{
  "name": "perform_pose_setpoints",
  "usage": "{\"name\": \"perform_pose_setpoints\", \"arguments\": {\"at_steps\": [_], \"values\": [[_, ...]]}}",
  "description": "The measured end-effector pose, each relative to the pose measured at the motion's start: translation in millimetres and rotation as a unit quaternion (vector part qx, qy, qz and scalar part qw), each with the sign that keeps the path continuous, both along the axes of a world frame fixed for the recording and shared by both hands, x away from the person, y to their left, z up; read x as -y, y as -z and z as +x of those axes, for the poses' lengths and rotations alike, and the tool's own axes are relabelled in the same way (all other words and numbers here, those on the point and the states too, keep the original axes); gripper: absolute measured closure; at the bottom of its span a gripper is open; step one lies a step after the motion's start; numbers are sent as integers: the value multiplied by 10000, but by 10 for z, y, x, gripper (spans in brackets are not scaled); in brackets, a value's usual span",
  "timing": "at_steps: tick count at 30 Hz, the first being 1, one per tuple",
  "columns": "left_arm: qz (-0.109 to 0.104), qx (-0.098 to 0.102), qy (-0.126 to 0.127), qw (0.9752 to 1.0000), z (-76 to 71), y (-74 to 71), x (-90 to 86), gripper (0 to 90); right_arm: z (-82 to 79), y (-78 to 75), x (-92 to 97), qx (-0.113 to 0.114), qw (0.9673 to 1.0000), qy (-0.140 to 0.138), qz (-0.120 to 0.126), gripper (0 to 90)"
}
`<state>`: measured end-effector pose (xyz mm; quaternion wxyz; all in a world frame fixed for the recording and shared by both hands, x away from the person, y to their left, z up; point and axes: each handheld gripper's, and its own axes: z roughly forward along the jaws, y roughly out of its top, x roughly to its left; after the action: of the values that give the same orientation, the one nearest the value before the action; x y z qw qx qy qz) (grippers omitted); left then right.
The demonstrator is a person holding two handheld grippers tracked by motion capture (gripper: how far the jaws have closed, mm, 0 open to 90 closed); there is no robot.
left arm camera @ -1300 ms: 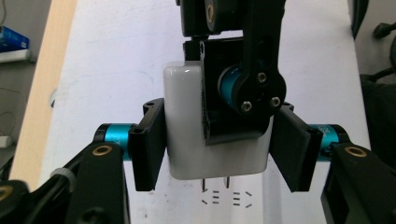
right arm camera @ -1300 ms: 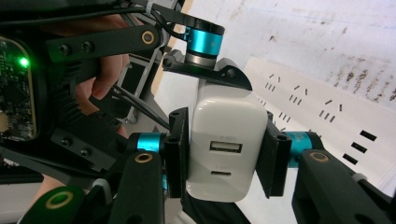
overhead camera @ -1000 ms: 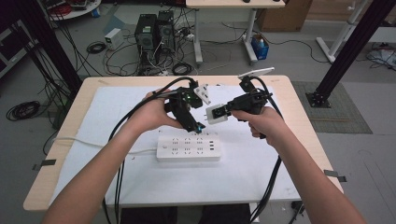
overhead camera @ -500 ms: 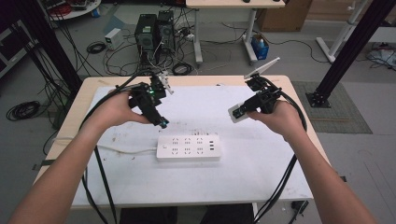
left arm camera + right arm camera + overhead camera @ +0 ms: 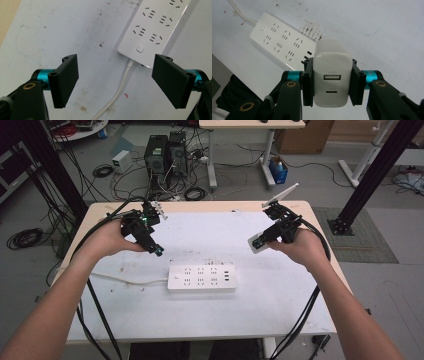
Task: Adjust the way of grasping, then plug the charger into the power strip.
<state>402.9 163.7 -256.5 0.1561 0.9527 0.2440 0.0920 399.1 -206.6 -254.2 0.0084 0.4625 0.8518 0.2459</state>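
Right tongs (image 5: 331, 86) clamping charger (image 5: 332, 77), left tongs (image 5: 115, 80) wide — empty

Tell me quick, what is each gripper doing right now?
Left gripper: open, jaws just widened, nothing between them.
Right gripper: shut on the white charger, above the power strip.

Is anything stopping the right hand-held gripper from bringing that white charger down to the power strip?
Probably not. The right hand-held gripper holds the charger above bare table, and the power strip lies uncovered, with the left hand-held gripper off to the side.
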Motion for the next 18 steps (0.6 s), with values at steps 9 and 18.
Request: {"name": "perform_pose_setpoints", "arguments": {"at_steps": [9,18], "values": [[0,-75,3,10000,-37,-16,-88,216,20,-6,7,-17,9998,-40,-185,623],[27,-71,-50,10000,-50,2,-113,216,46,13,-109,53,9987,-384,-338,623]]}}
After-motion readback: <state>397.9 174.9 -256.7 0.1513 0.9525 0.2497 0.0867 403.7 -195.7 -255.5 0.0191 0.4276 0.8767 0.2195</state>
